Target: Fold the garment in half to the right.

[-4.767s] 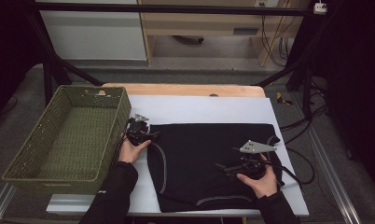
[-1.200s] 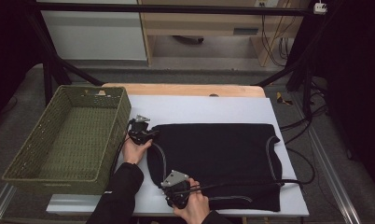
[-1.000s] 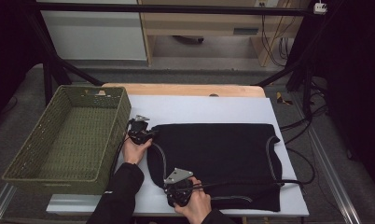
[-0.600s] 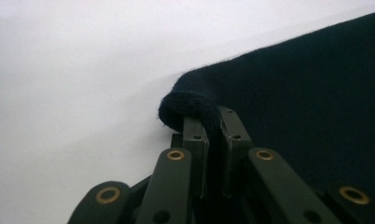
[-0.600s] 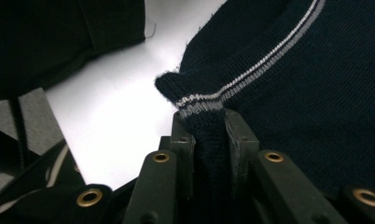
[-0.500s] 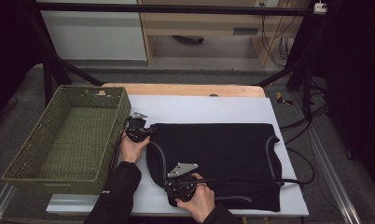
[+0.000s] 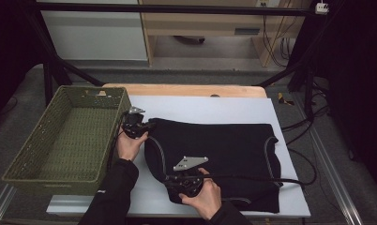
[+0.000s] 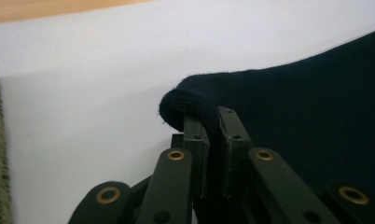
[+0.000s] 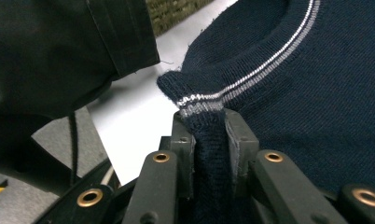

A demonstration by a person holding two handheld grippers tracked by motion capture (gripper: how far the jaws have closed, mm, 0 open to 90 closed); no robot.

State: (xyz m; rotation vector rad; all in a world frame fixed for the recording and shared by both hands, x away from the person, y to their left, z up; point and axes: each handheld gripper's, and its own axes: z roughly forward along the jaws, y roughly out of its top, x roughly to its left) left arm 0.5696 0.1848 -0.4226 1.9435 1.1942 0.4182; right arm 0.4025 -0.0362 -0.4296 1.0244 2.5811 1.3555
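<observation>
Presently, the dark sweater (image 7: pixel 219 154) lay folded on the white table cover (image 7: pixel 200 110), its striped edge toward the person's side and the green wicker basket (image 7: pixel 67 136) just beside its left end. The left gripper (image 7: pixel 147 126) was pressed together on the sweater's far left corner; in the left gripper view the jaws were clamped on a rolled lip of knit (image 8: pixel 195 105), with cloth bulging over the tips. The right gripper (image 7: pixel 170 180) was pinching the near left corner; in the right gripper view the jaws held a pleat of cloth carrying the grey and white stripe (image 9: pixel 199 105), just beside the person's dark sleeve (image 9: pixel 59 51).

Judgement: the step in hand appeared to be a fold or lift of the garment's left end. To do it well, both corners should rise together and level, kept taut between the grippers so the layers do not slip apart, and the right gripper's cable (image 7: pixel 252 177), lying across the cloth, should be kept clear of the fold. The left grip was shallow, near the very edge, and could slide off under a hard pull.

Not determined: how many layers each pinch held, and whether the lower layers were caught. The right gripper's jaw tips were indistinct against dark cloth in the high view.
</observation>
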